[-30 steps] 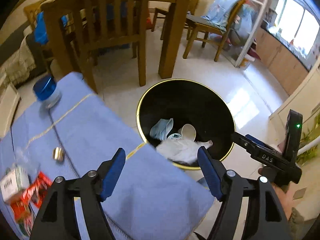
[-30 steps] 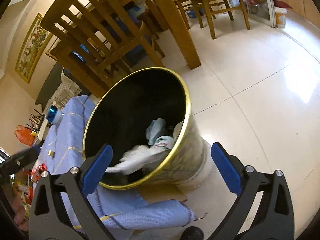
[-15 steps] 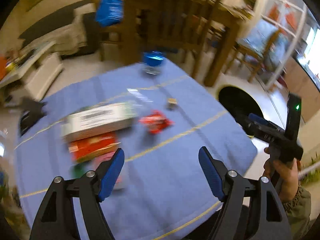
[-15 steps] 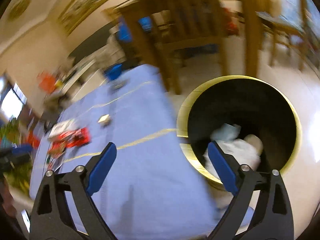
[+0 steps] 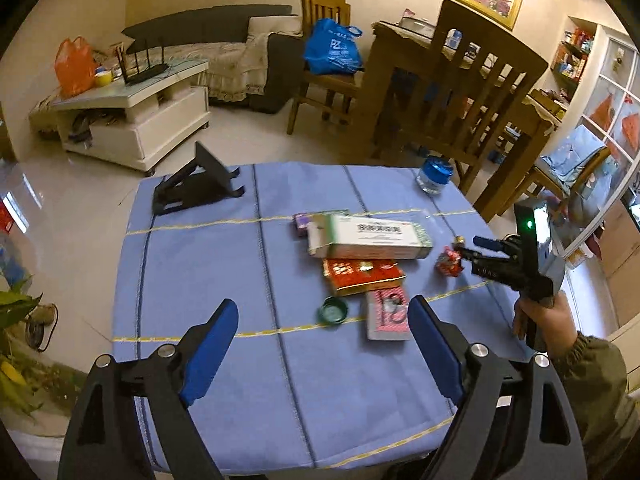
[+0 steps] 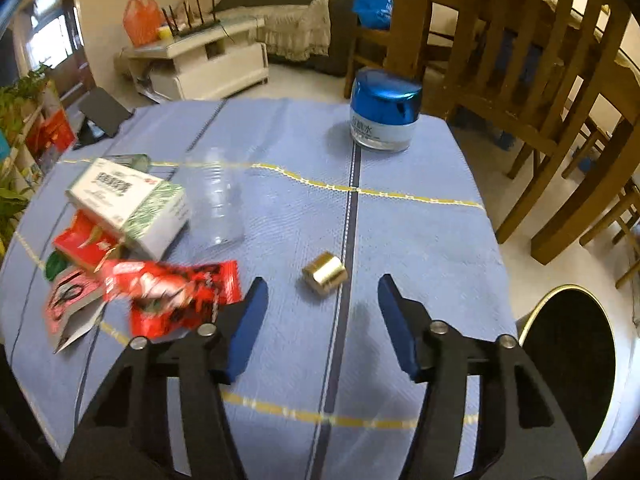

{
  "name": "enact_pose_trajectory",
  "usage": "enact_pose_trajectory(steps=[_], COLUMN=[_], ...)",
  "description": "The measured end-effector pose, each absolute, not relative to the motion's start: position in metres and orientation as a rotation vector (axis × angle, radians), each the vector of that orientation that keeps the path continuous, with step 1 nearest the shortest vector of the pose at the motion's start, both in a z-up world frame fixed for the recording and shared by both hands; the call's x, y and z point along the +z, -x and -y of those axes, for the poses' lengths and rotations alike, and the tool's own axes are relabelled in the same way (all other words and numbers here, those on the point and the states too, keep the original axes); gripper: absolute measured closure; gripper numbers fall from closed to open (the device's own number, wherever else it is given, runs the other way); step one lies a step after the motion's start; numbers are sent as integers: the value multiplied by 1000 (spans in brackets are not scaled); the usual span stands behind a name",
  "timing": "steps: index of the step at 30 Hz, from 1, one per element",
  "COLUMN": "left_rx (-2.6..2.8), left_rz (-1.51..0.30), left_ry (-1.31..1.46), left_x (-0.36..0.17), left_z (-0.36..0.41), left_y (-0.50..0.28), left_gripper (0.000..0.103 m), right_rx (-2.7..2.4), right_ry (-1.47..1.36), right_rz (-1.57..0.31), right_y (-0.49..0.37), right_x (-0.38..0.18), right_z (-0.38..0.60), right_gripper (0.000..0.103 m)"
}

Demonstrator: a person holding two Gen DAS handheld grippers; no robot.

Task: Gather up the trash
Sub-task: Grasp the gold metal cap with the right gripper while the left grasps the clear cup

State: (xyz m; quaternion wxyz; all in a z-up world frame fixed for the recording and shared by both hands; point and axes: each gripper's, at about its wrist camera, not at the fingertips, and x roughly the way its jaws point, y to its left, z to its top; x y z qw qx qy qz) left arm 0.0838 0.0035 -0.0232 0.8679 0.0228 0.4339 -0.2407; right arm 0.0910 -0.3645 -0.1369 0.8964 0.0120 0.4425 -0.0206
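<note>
On the blue-clothed table (image 5: 200,280) lies trash: a white-and-green box (image 5: 368,236), a red box (image 5: 362,276), a pink pack (image 5: 388,316), a green cap (image 5: 333,311) and a red wrapper (image 5: 450,262). My left gripper (image 5: 322,312) hovers over the near side of the table, its jaws opening with nothing between them. My right gripper (image 6: 323,284) has its jaws closing. A small gold cap (image 6: 325,273) lies just ahead of the gap, untouched by the pads. The red wrapper (image 6: 176,292) lies left of its left finger. The black bin (image 6: 568,368) stands on the floor at the right.
A blue-lidded jar (image 6: 384,116) stands at the far edge, and a clear plastic cup (image 6: 216,200) lies beside the box (image 6: 132,200). A black stand (image 5: 196,184) sits at the far left corner. Wooden chairs (image 5: 472,100) crowd the far right. A hand (image 5: 548,320) holds the right gripper.
Both views have swung from the bin to the tabletop. The right jaws have narrowed markedly and now point at the gold cap. The left jaws have widened a little.
</note>
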Motion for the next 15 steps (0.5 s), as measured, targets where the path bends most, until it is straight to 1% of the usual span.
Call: enact_pose_trajectory(steps=[2, 3, 4, 5, 10, 13, 15], left_rx=[-505, -506, -506, -510, -547, -591, -635], left_rz=[-921, -925, -927, -929, -947, -955, -956], left_ry=[-49, -50, -52, -55, -93, -120, -148], left_x=[-29, -31, -34, -36, -44, -46, -47], left_z=[-4, -4, -3, -2, 22, 48, 74], left_y=[-87, -88, -89, -90, -96, -101, -106], left_gripper=[19, 19, 19, 19, 19, 19, 19], right_rx=[-49, -42, -40, -44, -17, -16, -4], right_ry=[-19, -24, -25, -19, -33, -67, -140], right_rz=[-921, -930, -945, -959, -967, -936, -896], right_y=[-98, -103, -107, -109, -104, -86, -66], right_x=[-140, -141, -143, -145, -146, -142, -136], right_z=[362, 361, 360, 360, 357, 363, 378], right_gripper=[55, 63, 69, 77, 77, 77, 77])
